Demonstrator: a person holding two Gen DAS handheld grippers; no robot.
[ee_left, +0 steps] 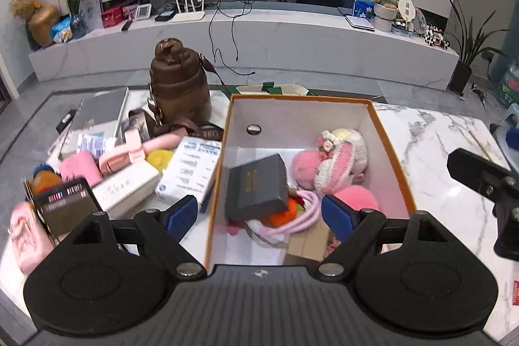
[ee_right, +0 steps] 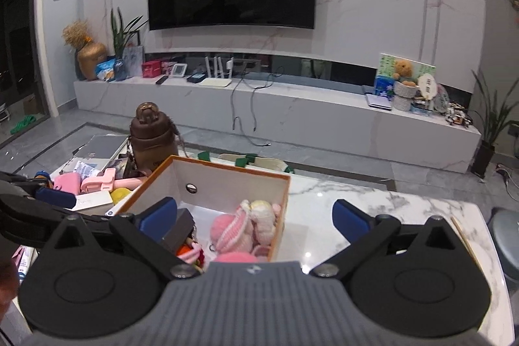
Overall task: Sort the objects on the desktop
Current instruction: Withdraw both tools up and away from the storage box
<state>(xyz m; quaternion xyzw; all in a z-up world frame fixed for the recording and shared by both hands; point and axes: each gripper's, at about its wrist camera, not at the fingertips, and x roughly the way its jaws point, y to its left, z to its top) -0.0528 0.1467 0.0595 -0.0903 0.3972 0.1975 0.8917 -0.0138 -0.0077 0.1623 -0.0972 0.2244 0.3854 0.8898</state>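
Orange-rimmed white cardboard box point(ee_left: 394, 151) on the marble-topped bench point(ee_left: 438, 151), already holding a dark grey hinged case point(ee_left: 256, 184), a pink-and-white crocheted doll point(ee_left: 340, 158) and pink pompoms. Unsorted items lie in a heap just beside its left wall: a white printed carton point(ee_left: 191, 167), a pink phone holder point(ee_left: 129, 151), a brown bottle with strap point(ee_left: 178, 83). Left claw point(ee_left: 259, 213) and right claw point(ee_right: 254, 218) both stand spread wide and empty above the box. Best practice, as a judgement: swing the left claw to the heap, take the topmost loose item squarely, clear the box wall before releasing.
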